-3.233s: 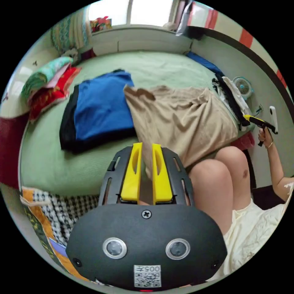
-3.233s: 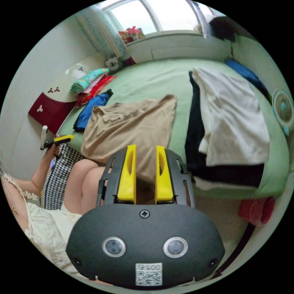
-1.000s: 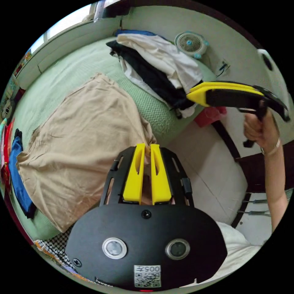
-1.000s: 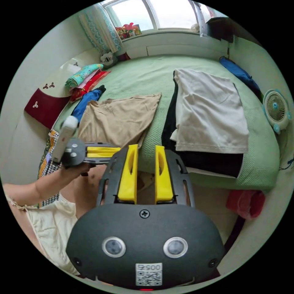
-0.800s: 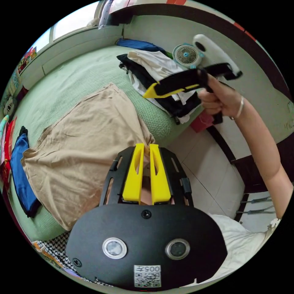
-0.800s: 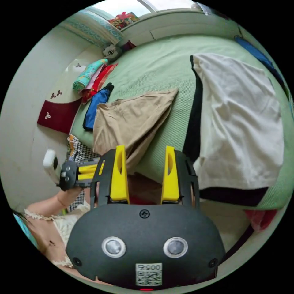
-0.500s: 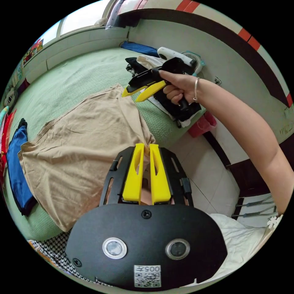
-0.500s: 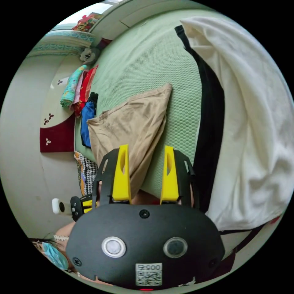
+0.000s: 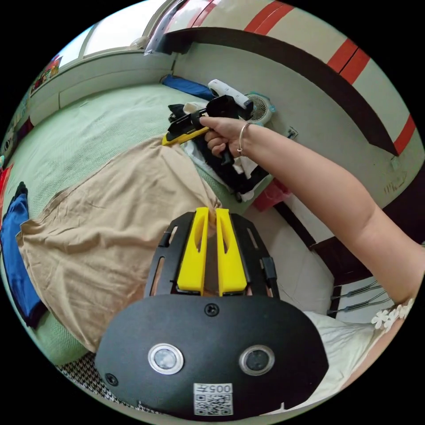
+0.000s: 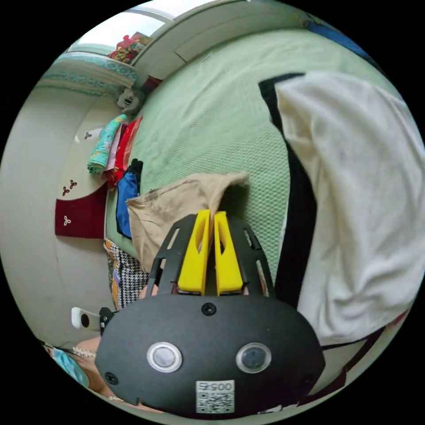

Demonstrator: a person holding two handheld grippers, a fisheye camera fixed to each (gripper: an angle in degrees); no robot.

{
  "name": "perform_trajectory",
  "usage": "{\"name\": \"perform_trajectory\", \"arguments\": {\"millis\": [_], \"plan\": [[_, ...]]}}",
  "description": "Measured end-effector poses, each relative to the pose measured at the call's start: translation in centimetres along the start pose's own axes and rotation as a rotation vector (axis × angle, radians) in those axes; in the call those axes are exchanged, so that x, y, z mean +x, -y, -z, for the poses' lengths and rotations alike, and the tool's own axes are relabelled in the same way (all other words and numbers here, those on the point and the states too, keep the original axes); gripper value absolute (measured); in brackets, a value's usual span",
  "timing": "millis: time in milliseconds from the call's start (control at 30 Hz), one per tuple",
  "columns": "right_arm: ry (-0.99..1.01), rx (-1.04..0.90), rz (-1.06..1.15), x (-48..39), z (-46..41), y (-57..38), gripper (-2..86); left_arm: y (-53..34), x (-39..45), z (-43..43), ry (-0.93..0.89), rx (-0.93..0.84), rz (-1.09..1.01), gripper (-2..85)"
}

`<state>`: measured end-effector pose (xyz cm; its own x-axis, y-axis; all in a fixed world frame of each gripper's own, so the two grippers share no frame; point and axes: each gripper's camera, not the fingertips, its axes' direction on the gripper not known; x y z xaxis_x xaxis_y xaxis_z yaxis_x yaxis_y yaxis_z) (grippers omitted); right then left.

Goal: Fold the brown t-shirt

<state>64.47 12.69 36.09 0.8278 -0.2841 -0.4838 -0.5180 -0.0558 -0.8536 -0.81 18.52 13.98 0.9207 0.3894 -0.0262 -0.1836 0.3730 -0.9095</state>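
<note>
The brown t-shirt (image 9: 106,221) lies spread on the green bed (image 9: 88,124). My left gripper (image 9: 211,212) is shut on the shirt's near corner at the bed's edge. In the left gripper view my right gripper (image 9: 170,138), held by a hand, pinches the shirt's far corner. In the right gripper view my right gripper (image 10: 211,216) is shut on that corner of the brown t-shirt (image 10: 172,208), lifting it into a small peak.
A pile of white and black clothes (image 10: 354,195) lies beside the shirt. A folded blue garment (image 9: 17,261) sits on the shirt's other side. A small fan (image 9: 261,108) stands by the wall. A red bin (image 9: 270,197) and tiled floor (image 9: 301,274) lie below the bed edge.
My right gripper reached over the bed, opened, came down on the shirt's far corner and shut on it. My left gripper kept its hold on the near corner.
</note>
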Motion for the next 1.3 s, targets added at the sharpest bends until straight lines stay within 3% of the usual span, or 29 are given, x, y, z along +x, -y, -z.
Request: {"name": "perform_trajectory", "arguments": {"millis": [267,467,733,900,1033,1300], "plan": [[-0.308,0.098,-0.040,-4.5,8.8,0.6,-0.8,2.0,1.1,1.4,-0.148,0.101,-0.011,4.4],[-0.423,0.119,0.001,-11.4,8.5,0.4,-0.7,-1.5,-1.1,4.4,-0.114,0.137,0.039,4.4],[-0.404,0.106,0.276,-27.9,1.4,0.5,-0.5,-9.2,-7.5,10.6,-0.010,0.197,0.219,4.4],[-0.432,-0.040,0.401,-35.2,-9.8,1.8,3.6,-13.6,-12.0,10.8,0.105,0.110,0.373,5.1],[-0.420,-0.127,0.391,-35.7,-13.8,2.5,5.1,-17.3,-15.6,10.0,0.120,0.059,0.494,6.4],[-0.368,0.052,0.416,-28.7,-5.0,1.9,12.2,-17.9,-18.9,7.5,0.086,0.028,0.529,10.9]]}}
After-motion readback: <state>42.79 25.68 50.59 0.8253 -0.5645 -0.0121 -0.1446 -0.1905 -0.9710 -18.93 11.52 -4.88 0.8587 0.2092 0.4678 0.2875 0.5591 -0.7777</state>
